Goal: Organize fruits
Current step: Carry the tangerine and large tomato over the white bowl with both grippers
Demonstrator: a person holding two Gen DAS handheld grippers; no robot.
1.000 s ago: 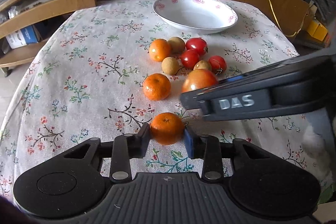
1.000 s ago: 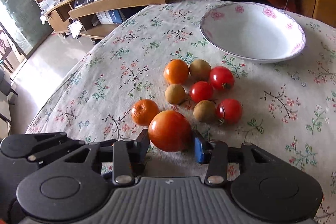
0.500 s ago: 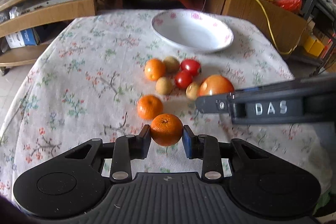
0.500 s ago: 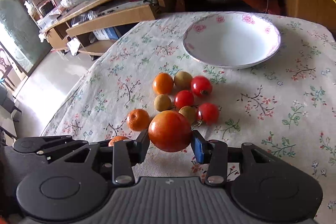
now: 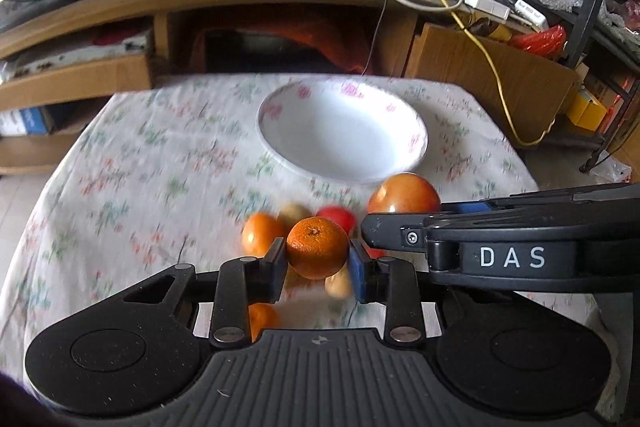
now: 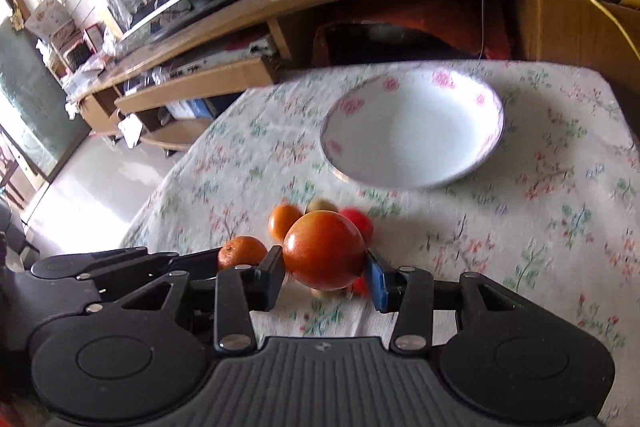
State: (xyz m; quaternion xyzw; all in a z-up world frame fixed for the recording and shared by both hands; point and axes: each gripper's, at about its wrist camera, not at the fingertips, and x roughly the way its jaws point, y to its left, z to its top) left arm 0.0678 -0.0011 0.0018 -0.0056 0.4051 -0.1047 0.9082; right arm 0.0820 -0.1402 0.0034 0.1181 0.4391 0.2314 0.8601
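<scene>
A white bowl (image 6: 412, 131) is showing pink flowers round its rim. The tablecloth (image 6: 560, 227) is displaying a cream ground with green and red sprigs, while the tangerine (image 5: 317, 247) is glowing orange and the big tomato (image 6: 324, 249) orange-red.

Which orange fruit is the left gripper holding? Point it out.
The small mandarin clamped in the left gripper, lifted above the table; the other mandarin lies on the cloth.
</scene>
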